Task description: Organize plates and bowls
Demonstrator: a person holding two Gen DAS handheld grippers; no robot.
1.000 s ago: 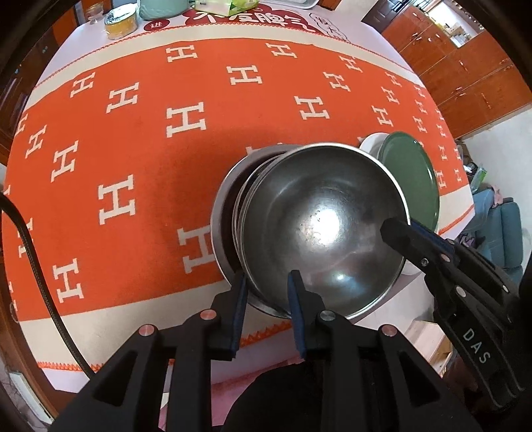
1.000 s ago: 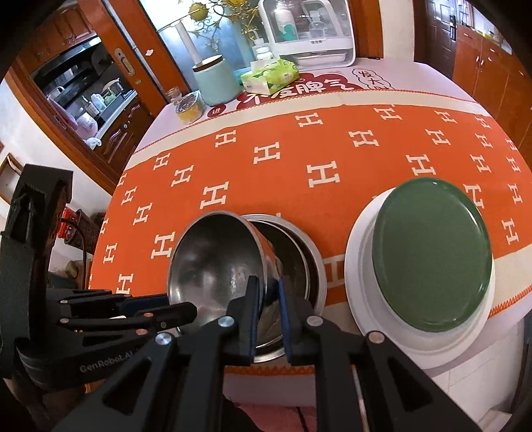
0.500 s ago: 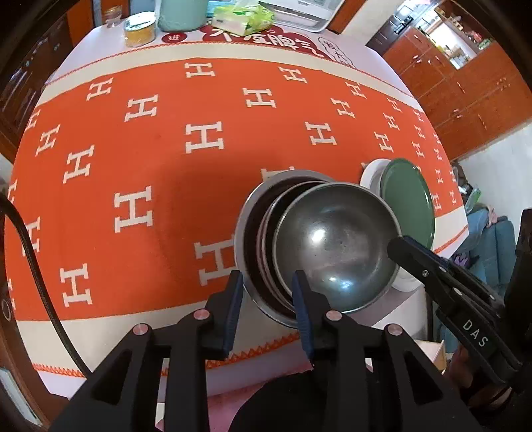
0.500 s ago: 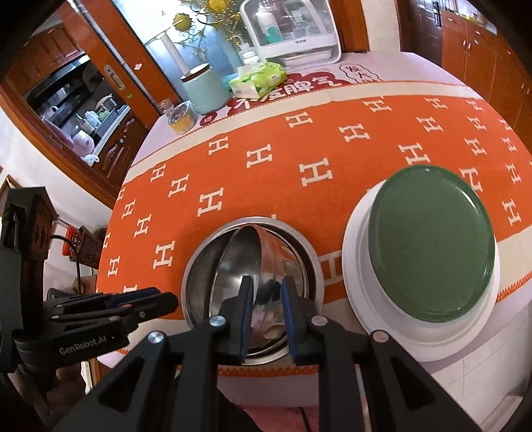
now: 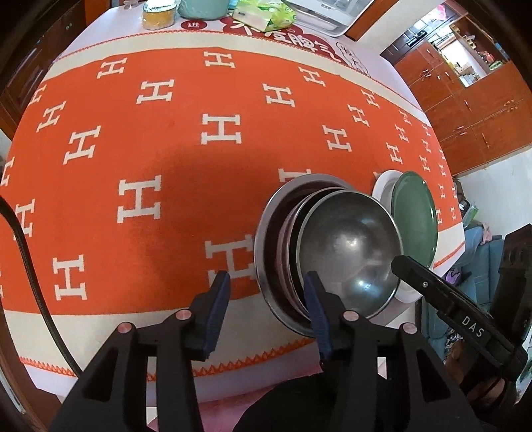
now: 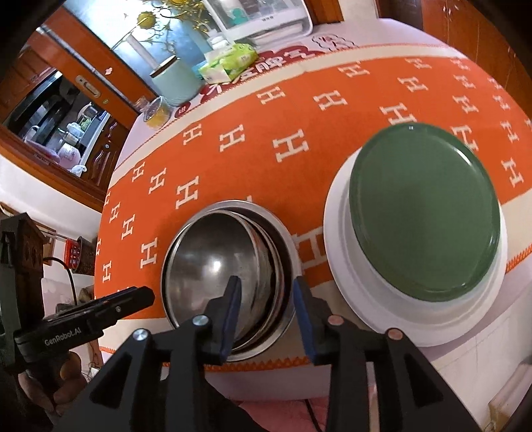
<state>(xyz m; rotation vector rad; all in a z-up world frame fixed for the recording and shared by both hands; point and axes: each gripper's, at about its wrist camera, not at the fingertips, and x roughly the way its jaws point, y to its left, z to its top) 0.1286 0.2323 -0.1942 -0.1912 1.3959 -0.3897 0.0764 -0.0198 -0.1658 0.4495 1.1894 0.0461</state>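
Observation:
A stack of steel bowls (image 5: pixel 345 252) sits near the table's front edge; the top bowl lies tilted inside the larger outer bowl (image 6: pixel 229 266). A green plate (image 6: pixel 422 209) rests on a white plate (image 6: pixel 335 252) to the right, also in the left wrist view (image 5: pixel 415 212). My left gripper (image 5: pixel 266 299) is open and empty, just left of and in front of the bowls. My right gripper (image 6: pixel 266 294) is open and empty, straddling the near rim of the bowl stack without holding it.
An orange tablecloth (image 5: pixel 159 159) with white H marks covers the table. At the far edge stand a mint canister (image 6: pixel 173 83), a tissue pack (image 6: pixel 229 61), a small jar (image 6: pixel 156 111) and a white appliance (image 6: pixel 259 16). Wooden cabinets (image 5: pixel 465 109) stand to the right.
Both grippers have opened. The top steel bowl, held up by the right gripper a second ago, has dropped into the stack, and both grippers have pulled back slightly.

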